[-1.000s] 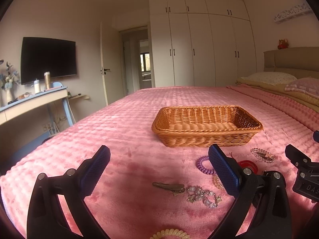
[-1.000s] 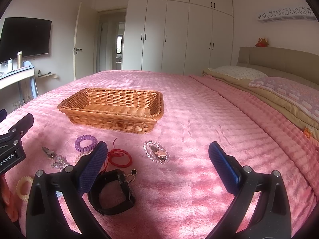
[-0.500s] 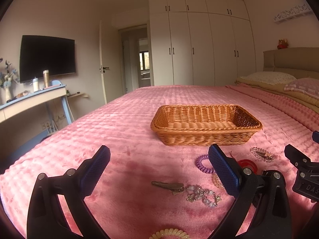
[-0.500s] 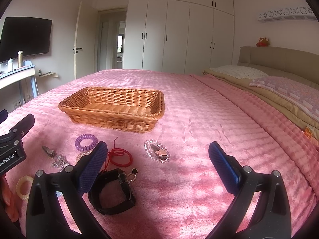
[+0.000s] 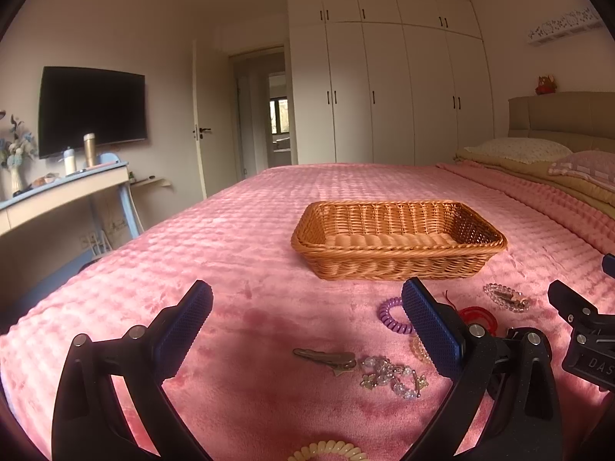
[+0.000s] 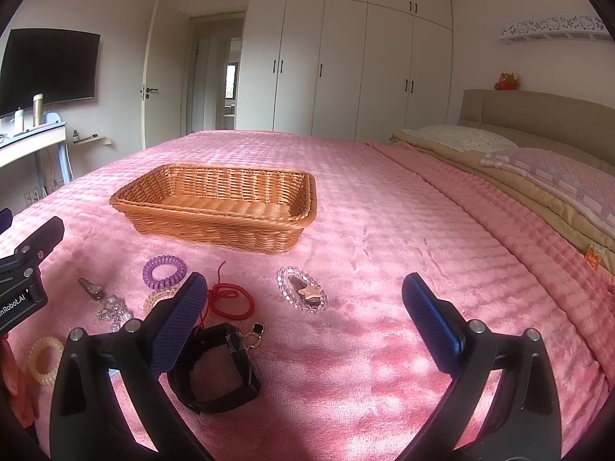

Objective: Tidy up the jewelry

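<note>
Wicker basket (image 6: 215, 207) empty; purple coil (image 6: 164, 271), red cord (image 6: 230, 301), bead bracelet (image 6: 302, 294) lie before it; left gripper (image 5: 307, 326), right gripper (image 6: 303, 311) both spread wide, holding nothing.

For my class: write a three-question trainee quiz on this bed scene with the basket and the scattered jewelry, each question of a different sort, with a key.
1. True or false: the wicker basket already holds some jewelry.
2. Multiple choice: which piece lies nearest the basket's front wall? A. purple coil hair tie B. black watch strap C. cream coil hair tie
3. Fill in: the fingers of the right gripper and the left gripper stand ____, holding nothing.

Key: 1 false, the basket shows only its woven bottom; 2 A; 3 open.
</note>
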`<state>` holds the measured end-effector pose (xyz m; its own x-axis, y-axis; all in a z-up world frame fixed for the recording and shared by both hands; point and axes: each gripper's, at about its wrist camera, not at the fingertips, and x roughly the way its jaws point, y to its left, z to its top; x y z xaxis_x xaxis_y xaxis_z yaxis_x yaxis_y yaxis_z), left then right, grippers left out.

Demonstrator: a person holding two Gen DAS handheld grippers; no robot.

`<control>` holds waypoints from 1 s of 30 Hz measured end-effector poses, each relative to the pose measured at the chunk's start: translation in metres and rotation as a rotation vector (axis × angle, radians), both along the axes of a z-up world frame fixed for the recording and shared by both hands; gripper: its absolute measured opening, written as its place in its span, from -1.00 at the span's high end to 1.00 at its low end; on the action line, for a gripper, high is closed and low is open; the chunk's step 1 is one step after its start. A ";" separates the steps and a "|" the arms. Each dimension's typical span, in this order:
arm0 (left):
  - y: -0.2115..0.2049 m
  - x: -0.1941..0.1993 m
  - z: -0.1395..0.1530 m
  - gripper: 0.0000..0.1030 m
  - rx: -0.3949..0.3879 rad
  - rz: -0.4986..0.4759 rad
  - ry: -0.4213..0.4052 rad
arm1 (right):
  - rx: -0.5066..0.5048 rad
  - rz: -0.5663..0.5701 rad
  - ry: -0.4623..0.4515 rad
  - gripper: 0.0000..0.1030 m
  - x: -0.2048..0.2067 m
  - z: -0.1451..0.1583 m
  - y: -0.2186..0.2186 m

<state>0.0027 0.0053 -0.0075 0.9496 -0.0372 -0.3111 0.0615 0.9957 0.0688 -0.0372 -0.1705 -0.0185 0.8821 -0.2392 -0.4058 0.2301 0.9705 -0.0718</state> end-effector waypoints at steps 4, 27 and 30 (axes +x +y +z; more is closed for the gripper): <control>0.001 0.000 0.000 -0.86 -0.002 0.001 -0.002 | -0.002 0.002 -0.003 -0.88 -0.001 0.000 0.000; 0.006 -0.004 0.004 -0.86 -0.017 -0.024 -0.015 | 0.010 0.005 -0.006 -0.88 -0.003 0.003 -0.003; 0.024 0.001 0.008 -0.85 -0.033 -0.060 0.057 | 0.027 0.009 0.022 -0.83 0.000 0.003 -0.007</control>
<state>0.0034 0.0289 0.0007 0.9261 -0.1050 -0.3625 0.1245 0.9917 0.0308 -0.0376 -0.1777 -0.0158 0.8751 -0.2201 -0.4310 0.2202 0.9742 -0.0504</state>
